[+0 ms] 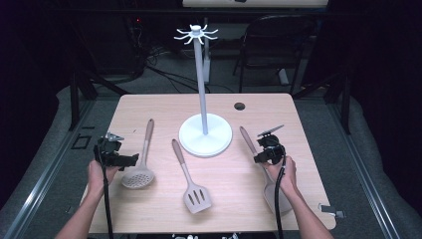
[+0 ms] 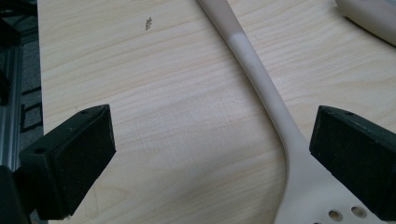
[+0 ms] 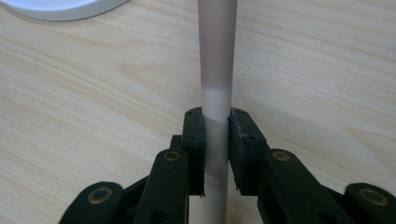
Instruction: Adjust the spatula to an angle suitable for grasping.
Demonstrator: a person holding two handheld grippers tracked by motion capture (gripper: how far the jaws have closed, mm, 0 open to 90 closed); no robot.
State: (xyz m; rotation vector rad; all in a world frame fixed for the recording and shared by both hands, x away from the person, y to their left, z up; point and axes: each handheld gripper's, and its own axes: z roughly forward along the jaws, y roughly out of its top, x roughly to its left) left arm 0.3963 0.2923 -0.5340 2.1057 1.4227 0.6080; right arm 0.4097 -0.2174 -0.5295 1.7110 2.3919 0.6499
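Looking down from the high view, a pale wooden table (image 1: 159, 107) carries a white stand (image 1: 204, 133) with a round base, a tall pole and a ring of hooks on top. Three utensils lie in front of it. A skimmer (image 1: 140, 164) lies at the left, its perforated head toward the person. A slotted turner (image 1: 191, 181) lies in the middle. A spatula (image 1: 254, 147) lies at the right, handle pointing toward the stand, with its head partly hidden under the person's right hand. The left gripper (image 1: 133, 160) rests just beside the skimmer's neck. The right gripper (image 1: 259, 158) sits over the spatula's handle. A small metal clip (image 1: 332, 211) lies at the table's near right corner.

From the left gripper view, the left gripper (image 2: 212, 144) has its jaws spread wide apart above the wood. The skimmer (image 2: 261, 88) runs diagonally between them, close to the right-hand jaw; whether it touches that pad is hard to judge. Another handle (image 2: 369, 18) crosses the top right corner.

From the right gripper view, the right gripper (image 3: 215, 140) has its jaws drawn in on the spatula (image 3: 217, 65), and both pads appear to press against the handle near where its darker grip meets the paler shaft. The handle lies flat on the table. The stand (image 3: 60, 9) edges in at top left.
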